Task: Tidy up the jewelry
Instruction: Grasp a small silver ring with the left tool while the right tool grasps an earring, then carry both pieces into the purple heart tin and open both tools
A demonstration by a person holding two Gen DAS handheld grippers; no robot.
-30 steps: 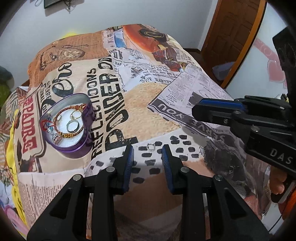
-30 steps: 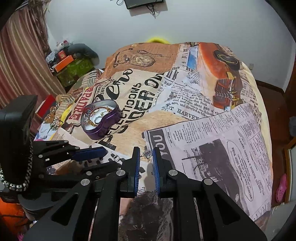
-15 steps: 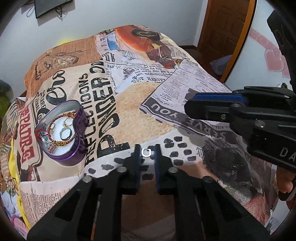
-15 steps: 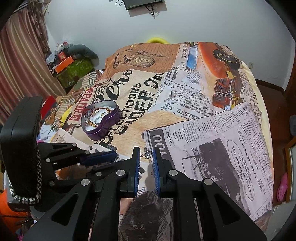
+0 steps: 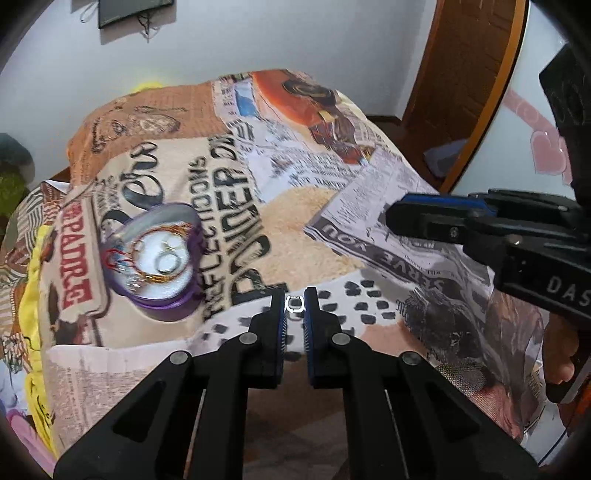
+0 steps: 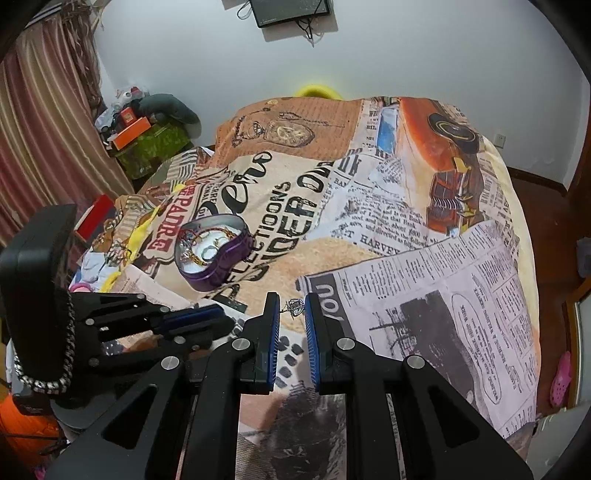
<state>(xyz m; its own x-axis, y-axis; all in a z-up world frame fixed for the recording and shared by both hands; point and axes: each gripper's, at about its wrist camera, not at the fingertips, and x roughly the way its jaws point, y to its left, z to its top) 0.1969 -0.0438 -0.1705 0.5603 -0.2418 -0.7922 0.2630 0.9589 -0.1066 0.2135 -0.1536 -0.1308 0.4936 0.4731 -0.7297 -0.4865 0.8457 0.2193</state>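
Note:
A purple heart-shaped tin (image 5: 159, 258) lies open on the bed, holding bracelets and rings; it also shows in the right wrist view (image 6: 214, 254). My left gripper (image 5: 294, 304) is shut on a small silver ring (image 5: 294, 304), held above the bedspread to the right of the tin. My right gripper (image 6: 289, 307) is shut on a small silver earring (image 6: 294, 307), held above the bed. The right gripper also shows in the left wrist view (image 5: 436, 218), and the left gripper in the right wrist view (image 6: 207, 317).
A printed newspaper-pattern bedspread (image 6: 406, 258) covers the bed. A cluttered side table (image 6: 147, 140) and a curtain (image 6: 40, 147) stand at the left. A wooden door (image 5: 469, 66) is at the right, and a wall screen (image 6: 291, 11) is behind.
My left gripper closed on the silver ring and lifted it off the bedspread, tilting up. The right gripper stayed shut on its earring, almost still.

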